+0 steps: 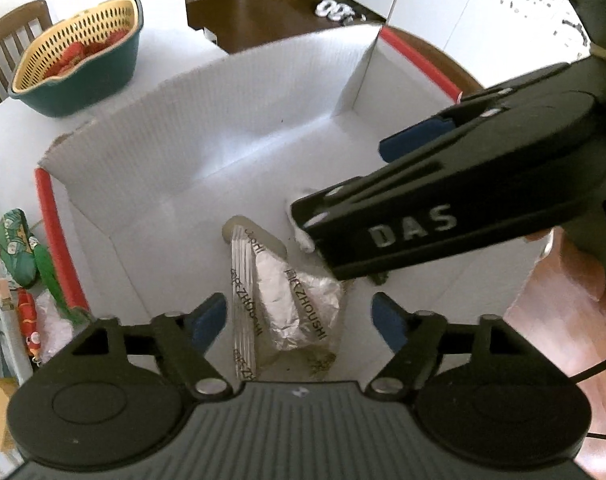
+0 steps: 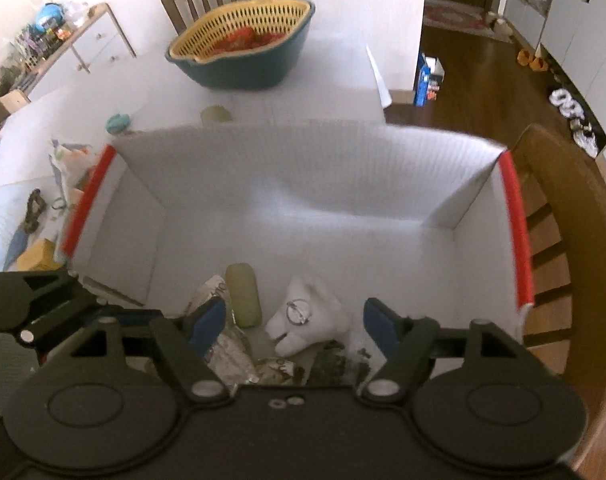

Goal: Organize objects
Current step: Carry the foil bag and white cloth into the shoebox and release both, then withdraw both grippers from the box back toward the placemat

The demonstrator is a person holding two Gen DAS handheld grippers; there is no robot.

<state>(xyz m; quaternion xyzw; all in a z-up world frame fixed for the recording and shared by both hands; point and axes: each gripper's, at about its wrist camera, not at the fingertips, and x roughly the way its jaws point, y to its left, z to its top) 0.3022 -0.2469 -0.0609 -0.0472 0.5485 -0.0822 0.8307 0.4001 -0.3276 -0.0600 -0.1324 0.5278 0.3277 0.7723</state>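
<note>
Above the white corrugated box | my left gripper and right gripper gape, empty | foil packet and white plush lie on its floor | step: deposit made | next: fetch table clutter

Soft daylight washes the white box nearly to glare; faint shadows pool on its floor, fisheye bends every edge, and slight blur softens both views.
</note>
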